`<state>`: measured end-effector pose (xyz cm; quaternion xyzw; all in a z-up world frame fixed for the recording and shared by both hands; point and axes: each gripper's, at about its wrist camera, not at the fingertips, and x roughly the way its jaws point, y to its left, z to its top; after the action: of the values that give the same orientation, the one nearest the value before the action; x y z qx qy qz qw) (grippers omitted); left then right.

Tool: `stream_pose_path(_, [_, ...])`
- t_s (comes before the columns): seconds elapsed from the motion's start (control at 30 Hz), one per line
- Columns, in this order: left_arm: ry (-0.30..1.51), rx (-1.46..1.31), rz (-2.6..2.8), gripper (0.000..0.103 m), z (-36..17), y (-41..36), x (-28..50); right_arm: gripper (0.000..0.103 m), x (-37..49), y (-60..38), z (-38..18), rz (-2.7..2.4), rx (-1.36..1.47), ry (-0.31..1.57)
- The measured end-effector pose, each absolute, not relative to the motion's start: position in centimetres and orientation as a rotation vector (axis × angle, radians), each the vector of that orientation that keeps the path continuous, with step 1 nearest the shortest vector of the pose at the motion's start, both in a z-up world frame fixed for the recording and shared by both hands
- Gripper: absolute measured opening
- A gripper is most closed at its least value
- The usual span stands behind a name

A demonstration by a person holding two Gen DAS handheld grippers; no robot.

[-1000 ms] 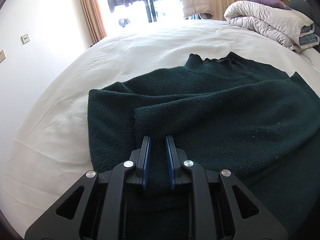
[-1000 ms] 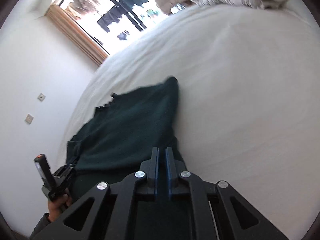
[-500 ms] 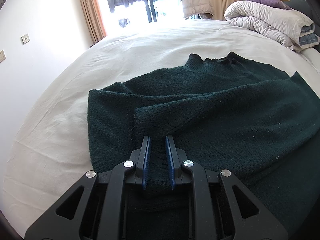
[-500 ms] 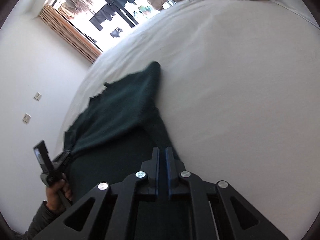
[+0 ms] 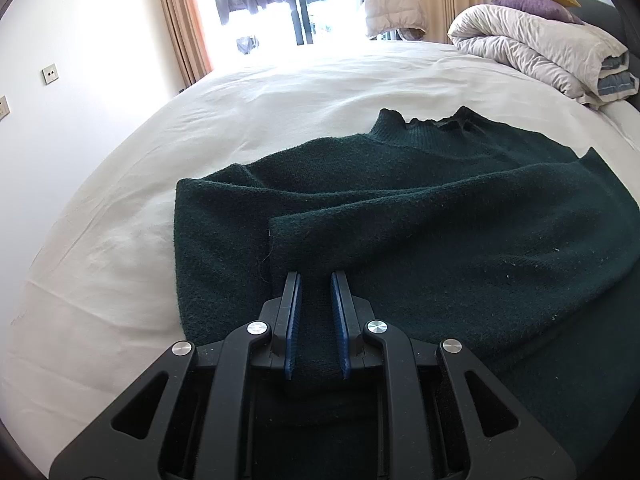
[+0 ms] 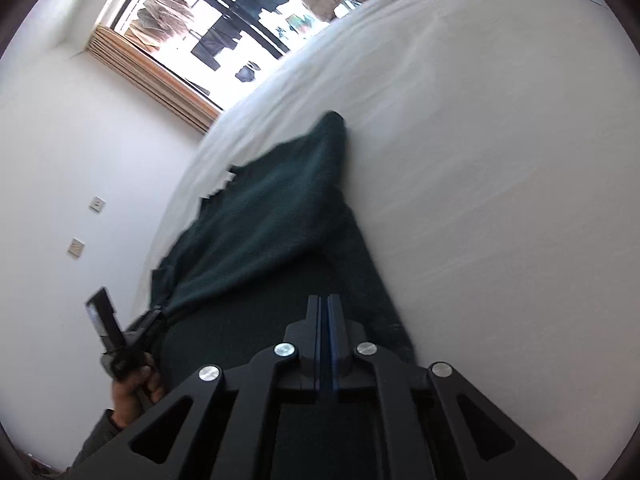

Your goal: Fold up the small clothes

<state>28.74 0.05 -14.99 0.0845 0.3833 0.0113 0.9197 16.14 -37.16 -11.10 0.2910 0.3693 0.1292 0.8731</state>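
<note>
Dark green knitted sweater [image 5: 460, 216] lies spread on the white-sheeted bed [image 5: 120, 240], ribbed collar [image 5: 424, 128] toward the window end, one sleeve [image 5: 400, 216] folded across the body.

Left claw [image 5: 315, 280]: blue-padded fingers [image 5: 291, 312] a narrow gap apart w/ a fold of the sweater's near edge pinched between them; fabric fills the gap. In the right wrist view the left claw [image 6: 154, 316] grips a bunched corner of the knit, which pulls taut from there.

Right claw [image 6: 324, 304]: pads nearly touching, only a thin slit between. Dark knit lies under and around the fingers, but can't tell whether any is caught in the slit.

Edges: sweater's left side edge runs straight down the sheet in the left wrist view; in the right wrist view its right edge [image 6: 372, 264] slants along bare sheet, far corner peaked.

Room: wide bare sheet left of the sweater and beyond the collar; wide bare sheet right of it too. Rolled grey-white duvet [image 5: 540, 52] w/ purple and yellow cushions sits at the far right, well apart from the sweater. Wall close on the left side.
</note>
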Motion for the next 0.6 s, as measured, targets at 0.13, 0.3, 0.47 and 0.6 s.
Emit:
stream_pose_path(0.13, [0.788,0.183,0.027,0.017,-14.9,-0.2,28.7,0.057,21.4,-33.6,-8.4,0.384,0.634,0.693])
stream_pose_path(0.3, [0.789,0.148,0.008,0.017,-14.9,0.0,28.7,0.062,29.2,-32.4,-12.8,0.312,0.627,0.846])
stream_pose_path(0.47, [0.791,0.121,-0.008,0.017,-14.8,0.5,28.9,0.0,27.2,-40.5,-16.3,0.185,0.874,0.787])
stream_pose_path(0.6, [0.798,0.107,-0.018,0.017,-14.1,0.7,28.4,0.028,20.8,-43.4,-13.5,0.025,0.818,0.731])
